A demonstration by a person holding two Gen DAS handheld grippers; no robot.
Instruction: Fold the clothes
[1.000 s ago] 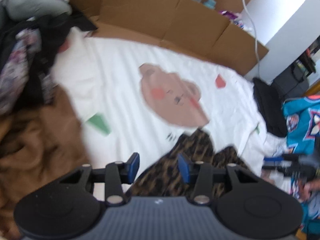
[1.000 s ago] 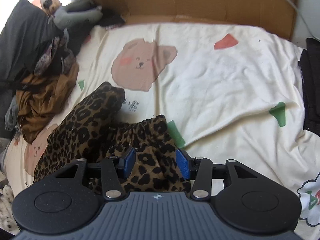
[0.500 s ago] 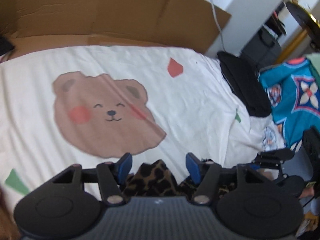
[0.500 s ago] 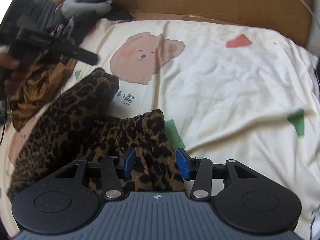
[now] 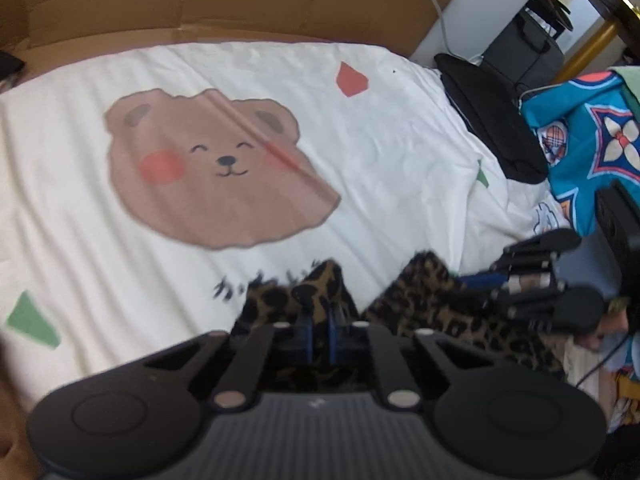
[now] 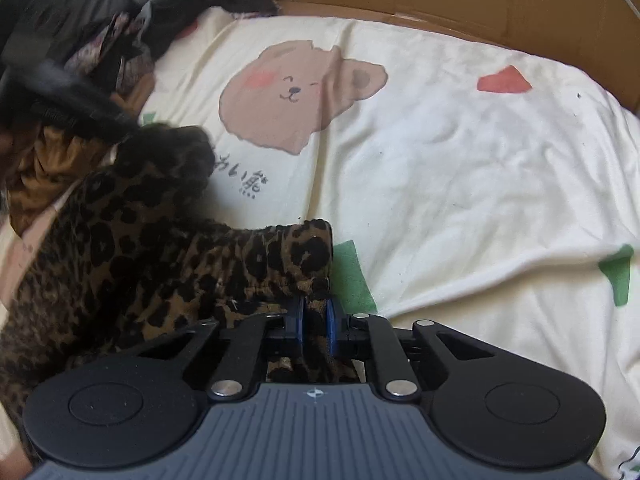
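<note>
The bed (image 6: 460, 168) carries a cream sheet printed with a bear face (image 5: 216, 172) and small red and green shapes; a cardboard panel (image 5: 240, 4) stands along its far edge; a heap of dark and brown clothes (image 6: 92, 40) lies at the far left, and a black item (image 5: 492, 120) and a teal patterned cloth (image 5: 588, 132) lie at the right edge.

The leopard-print garment (image 6: 132, 248) lies crumpled on the near left part of the bed; its bulk spreads toward the near left, and a gathered hem reaches toward the middle; it is not yet spread flat, so no fold line shows.

The left gripper (image 5: 318, 334) has its blue fingers drawn together and clamped on a raised peak of the garment; in the right wrist view it enters from the far left, blurred, at the garment's far corner.

The right gripper (image 6: 316, 326) has its fingers likewise together and clamped on the gathered hem at the near middle.

Governing relation: both grasp points sit on one edge of the garment, with slack cloth sagging between them; that edge runs from far left to near middle. The long axis of the garment cannot be told while it is bunched; judged from this, the next move calls for drawing the two grippers apart along that edge to tension it; the risk is that a thin pinch slips from the fingers.
</note>
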